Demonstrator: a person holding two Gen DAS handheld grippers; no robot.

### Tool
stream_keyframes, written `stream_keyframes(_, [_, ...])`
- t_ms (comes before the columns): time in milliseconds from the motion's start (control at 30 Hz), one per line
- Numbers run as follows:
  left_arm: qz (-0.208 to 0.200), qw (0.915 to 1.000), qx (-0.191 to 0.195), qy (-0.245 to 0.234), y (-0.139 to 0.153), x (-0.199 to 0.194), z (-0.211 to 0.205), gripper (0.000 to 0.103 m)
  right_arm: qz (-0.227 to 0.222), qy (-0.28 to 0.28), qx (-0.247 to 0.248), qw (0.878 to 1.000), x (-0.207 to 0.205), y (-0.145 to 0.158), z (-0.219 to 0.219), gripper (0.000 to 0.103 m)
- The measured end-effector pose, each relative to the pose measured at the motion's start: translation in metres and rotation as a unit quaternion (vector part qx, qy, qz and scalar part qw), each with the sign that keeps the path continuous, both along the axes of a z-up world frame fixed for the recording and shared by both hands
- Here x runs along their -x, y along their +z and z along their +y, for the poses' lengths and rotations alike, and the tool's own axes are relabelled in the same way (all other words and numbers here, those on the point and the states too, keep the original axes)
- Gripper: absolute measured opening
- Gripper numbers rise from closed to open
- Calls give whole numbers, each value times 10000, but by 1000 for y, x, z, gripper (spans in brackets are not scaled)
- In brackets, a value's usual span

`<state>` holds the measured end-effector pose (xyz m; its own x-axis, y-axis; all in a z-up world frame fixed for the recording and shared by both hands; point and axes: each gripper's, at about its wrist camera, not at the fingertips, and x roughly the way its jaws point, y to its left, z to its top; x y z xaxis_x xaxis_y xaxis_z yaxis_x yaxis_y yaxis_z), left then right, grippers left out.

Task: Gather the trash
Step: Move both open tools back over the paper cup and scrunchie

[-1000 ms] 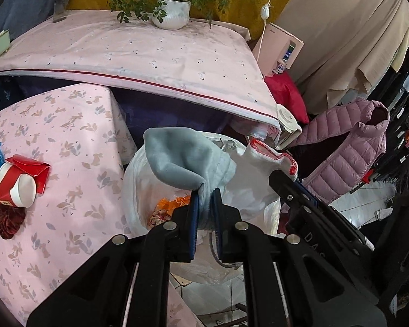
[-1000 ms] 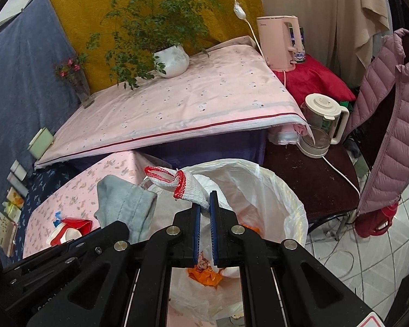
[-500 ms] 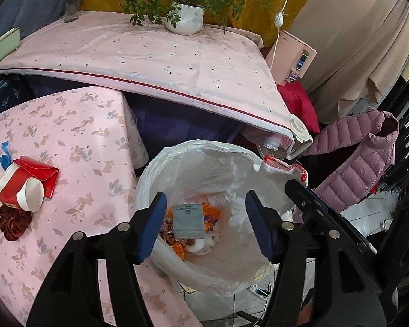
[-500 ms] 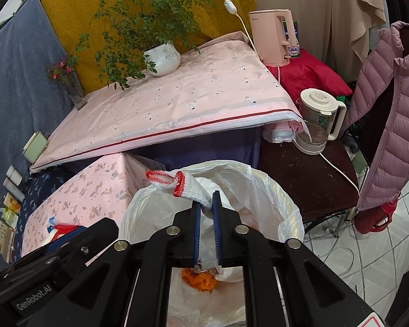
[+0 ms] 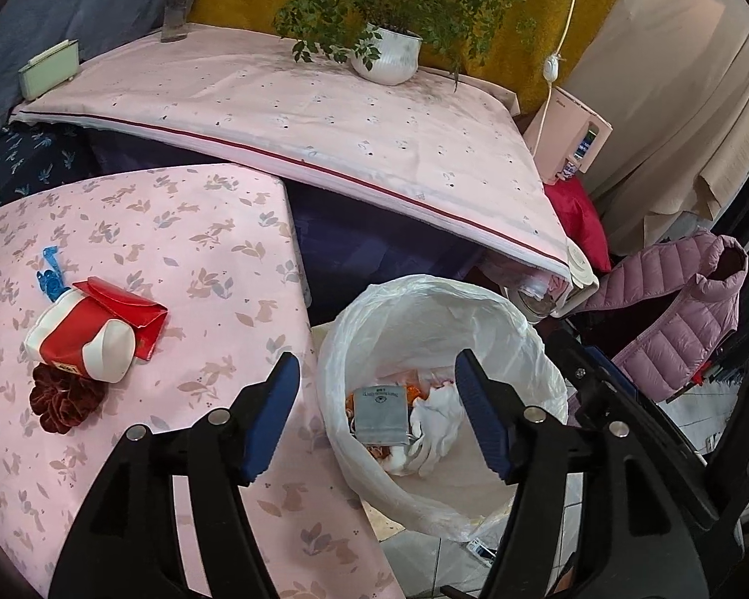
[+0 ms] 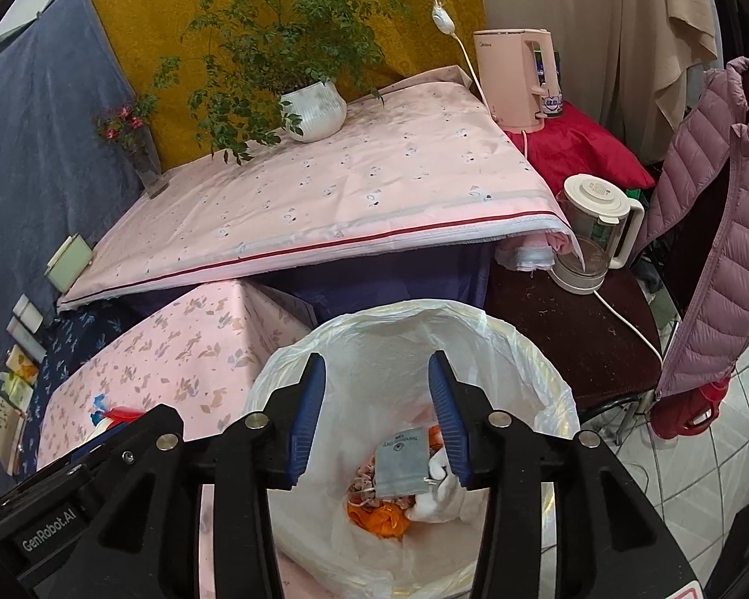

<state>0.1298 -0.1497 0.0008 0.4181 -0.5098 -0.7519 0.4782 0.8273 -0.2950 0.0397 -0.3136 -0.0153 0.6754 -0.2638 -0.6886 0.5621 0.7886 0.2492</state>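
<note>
Hovering over bin (image 6: pixel 534 349), jaws spread.

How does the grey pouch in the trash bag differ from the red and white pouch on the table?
The grey pouch is flat, plain grey with small print, and lies in the trash bag among scraps. The red and white pouch is plump, two-coloured, and rests on the floral tablecloth beside a dark red scrunchie. Neither is held by a gripper.

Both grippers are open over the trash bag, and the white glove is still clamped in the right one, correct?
Not quite. Both grippers are open over the trash bag, but the right gripper holds nothing. In the right wrist view, the white glove lies inside the bag beside the grey pouch. The left gripper is empty too.
</note>
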Motion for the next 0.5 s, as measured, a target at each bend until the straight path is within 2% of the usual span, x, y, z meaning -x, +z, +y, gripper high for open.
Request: stream_keyframes(500, [38,9969,132,770,-1,-16,76,66,-5,634,212,9978,-21,13,58,43])
